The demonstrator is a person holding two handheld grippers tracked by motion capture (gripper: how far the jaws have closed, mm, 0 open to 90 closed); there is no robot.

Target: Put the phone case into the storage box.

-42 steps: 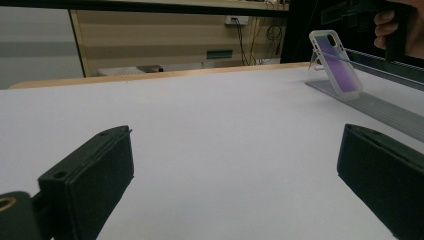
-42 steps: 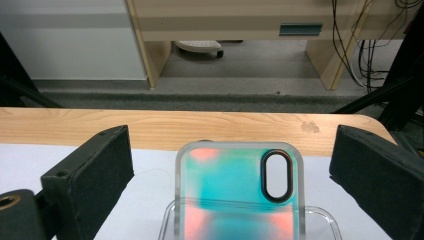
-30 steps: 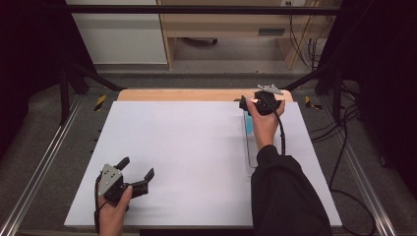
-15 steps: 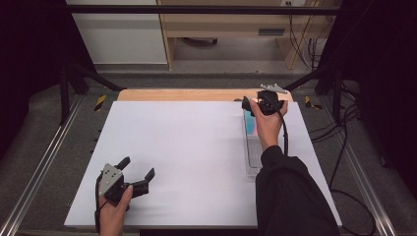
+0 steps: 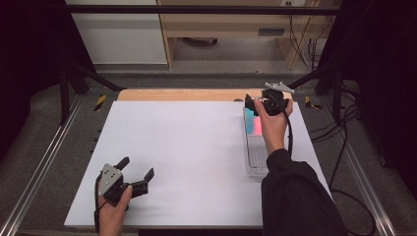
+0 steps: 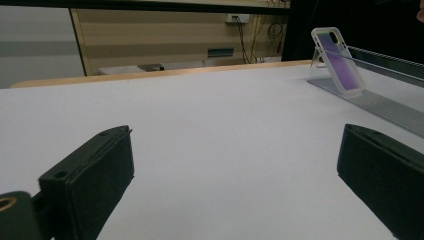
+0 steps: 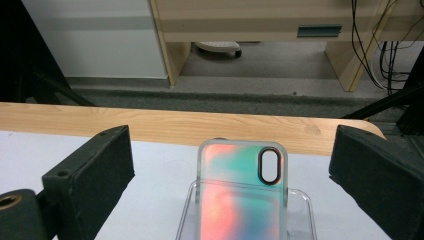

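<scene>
Iridescent phone case in my sights, both tools wide apart.

My left gripper [image 5: 132,173] rests low near the white table's [image 5: 187,147] front-left corner, jaws spread, out of the way. Over at the far right edge, the phone case [image 7: 243,194] leans propped in its clear stand [image 5: 256,156], and my right gripper [image 5: 259,102] hovers just behind it, jaws spread either side, lined up for a grab.

The desk [image 5: 196,147] has a white top with a bare wooden strip along its far edge. A clear ridged stand [image 5: 256,152] lies on it directly under the right gripper's [image 5: 255,104] jaws, propping an iridescent phone case [image 7: 242,195] between them.
</scene>
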